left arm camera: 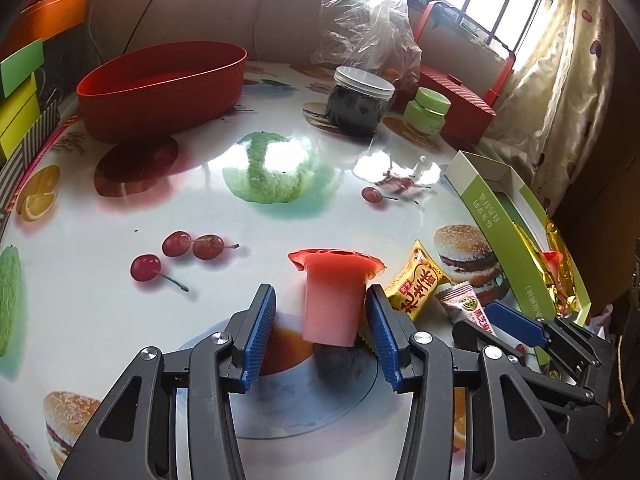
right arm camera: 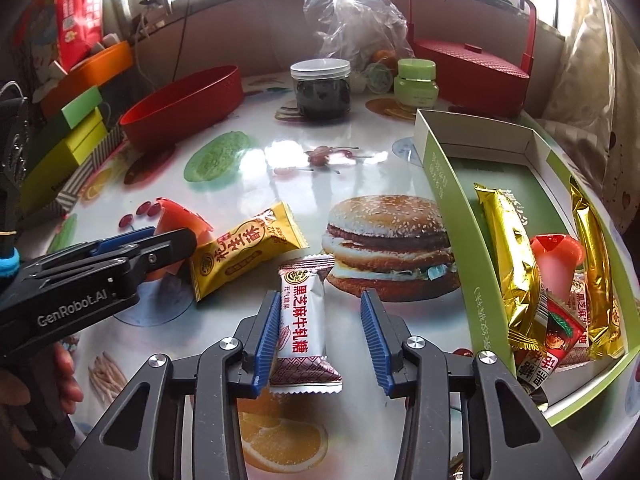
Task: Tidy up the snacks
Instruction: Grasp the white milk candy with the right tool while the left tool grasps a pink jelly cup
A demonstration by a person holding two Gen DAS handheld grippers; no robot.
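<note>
Left gripper (left arm camera: 320, 332): jaws part-spread around a pink jelly cup (left arm camera: 334, 296); the right pad touches the cup's side, the left pad stands clear of it, so nothing is pinched.
Jelly cup: on the table (left arm camera: 280, 208), its red flared rim tipped toward the far side, just left of the yellow packet.
Right gripper (right arm camera: 320, 336): jaws apart over a white candy wrapper (right arm camera: 302, 320); the left pad sits against the wrapper's edge, the right pad is well clear.
White candy wrapper: flat on the table, lengthwise between the blue pads, near the printed burger.
Yellow packet (right arm camera: 244, 248): lies on the table between the cup and the white wrapper, touching neither gripper in the right wrist view.
Green box (right arm camera: 448, 208): open, at the right edge of the table; inside it lie gold packets (right arm camera: 508, 248), a second pink jelly cup (right arm camera: 554, 264) and a red wrapper (right arm camera: 560, 324).
Red bowl (left arm camera: 160, 84): far left on the table.
Dark jar (left arm camera: 358, 100): far centre, white lid on, beside a small green jar (left arm camera: 426, 110).
Person: a hand (right arm camera: 66, 364) shows at the near left, under the left gripper's handle.
</note>
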